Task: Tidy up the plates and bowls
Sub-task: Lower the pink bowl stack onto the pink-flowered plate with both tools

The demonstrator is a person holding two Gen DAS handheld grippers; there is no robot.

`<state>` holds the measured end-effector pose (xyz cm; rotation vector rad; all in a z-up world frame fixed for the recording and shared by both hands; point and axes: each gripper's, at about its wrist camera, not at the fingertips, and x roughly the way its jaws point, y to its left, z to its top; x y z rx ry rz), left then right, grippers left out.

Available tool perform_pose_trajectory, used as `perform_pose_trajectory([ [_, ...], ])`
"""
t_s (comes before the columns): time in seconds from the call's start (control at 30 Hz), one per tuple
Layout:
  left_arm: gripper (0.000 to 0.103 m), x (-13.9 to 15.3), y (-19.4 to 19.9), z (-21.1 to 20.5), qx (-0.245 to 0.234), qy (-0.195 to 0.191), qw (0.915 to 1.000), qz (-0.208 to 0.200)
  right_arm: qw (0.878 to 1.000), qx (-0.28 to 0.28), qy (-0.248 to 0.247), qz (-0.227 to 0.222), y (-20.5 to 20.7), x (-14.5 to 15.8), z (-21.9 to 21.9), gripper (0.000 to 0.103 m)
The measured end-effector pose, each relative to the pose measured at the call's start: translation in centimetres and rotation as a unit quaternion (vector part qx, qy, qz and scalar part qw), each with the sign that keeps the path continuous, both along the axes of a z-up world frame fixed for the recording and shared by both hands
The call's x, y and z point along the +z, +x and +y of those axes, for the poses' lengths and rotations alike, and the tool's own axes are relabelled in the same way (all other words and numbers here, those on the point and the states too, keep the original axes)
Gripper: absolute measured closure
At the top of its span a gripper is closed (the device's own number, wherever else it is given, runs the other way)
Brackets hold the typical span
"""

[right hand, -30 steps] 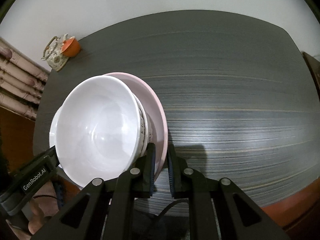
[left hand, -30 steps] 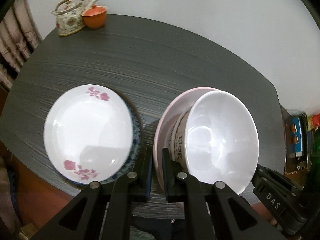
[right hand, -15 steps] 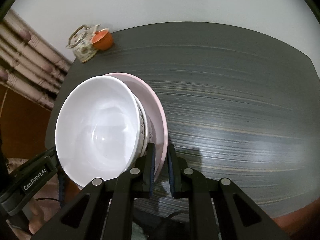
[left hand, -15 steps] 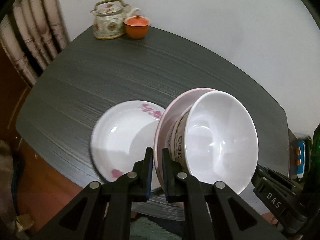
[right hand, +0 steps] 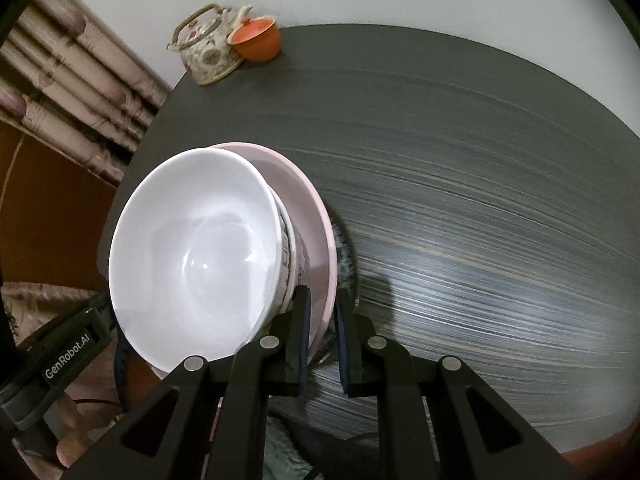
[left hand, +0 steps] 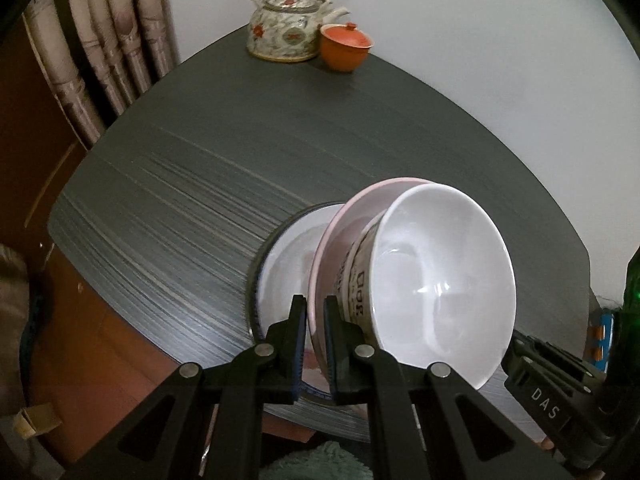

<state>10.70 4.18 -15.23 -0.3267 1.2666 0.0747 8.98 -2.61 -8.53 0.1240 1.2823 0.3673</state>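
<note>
**Pink plate and stacked bowls gripped from both sides above the table**

Differences between views. The left wrist view shows a white plate (left hand: 280,264) lying flat on the dark table (left hand: 208,152), partly hidden behind the raised stack; a blue-patterned rim shows at its edge. The right wrist view does not show that plate clearly: only a dark patterned edge is visible past the pink rim. The right wrist view shows fingers of a person's hand (right hand: 66,440) at lower left, under the other gripper's body. Both views show a floral teapot (left hand: 288,24) and an orange lidded cup (left hand: 345,46) touching each other at the table's far corner, well apart from the stack, with a curtain (right hand: 76,92) beside the table.

Grippers. The left gripper (left hand: 316,340) is closed narrow on the rim of the pink plate (left hand: 340,232), one pad on each face. The right gripper (right hand: 322,336) clamps the opposite rim of the same plate in the same manner. The plate appears tilted and off the table. A white bowl (left hand: 440,280) sits in it, nested in a second bowl with dark lettering (left hand: 356,276) on its side.
</note>
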Motion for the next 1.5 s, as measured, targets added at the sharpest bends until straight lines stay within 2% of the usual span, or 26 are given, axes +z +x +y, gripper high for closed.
perform_pose_trajectory([
  [0.37, 0.096, -1.8, -0.1, 1.8, 0.003, -0.015, 0.9999, 0.005, 1.000, 0.002, -0.017, 0.003, -0.4, -0.9, 1.1, 0.090],
  [0.9, 0.095, -1.4, -0.4, 1.4, 0.003, -0.002, 0.9999, -0.010, 1.000, -0.008, -0.016, 0.004, -0.6, -1.3, 1.4, 0.089],
  [1.0, 0.092, -0.9, -0.4, 1.5, 0.004, 0.006, 0.9998, -0.016, 1.000, -0.009, -0.014, 0.004, -0.8, -1.3, 1.3, 0.088],
  [1.27, 0.090, 0.3, -1.1, 1.7, 0.008, 0.020, 0.9994, -0.026, 0.999, -0.034, -0.009, 0.010, -1.5, -1.2, -0.2, 0.055],
  [1.4, 0.089, 1.7, -2.1, 1.6, 0.006, 0.030, 0.9987, -0.042, 0.999, -0.033, 0.005, 0.001, -2.1, -0.5, -0.8, 0.047],
  [1.47, 0.081, 2.3, -2.7, 1.5, 0.008, 0.037, 0.9981, -0.049, 0.999, -0.038, 0.005, -0.012, -2.6, 0.2, -1.1, 0.042],
  [1.5, 0.074, 2.7, -3.0, 1.3, 0.007, 0.046, 0.9974, -0.055, 0.999, -0.035, 0.000, -0.021, -2.8, 0.5, -1.1, 0.039],
])
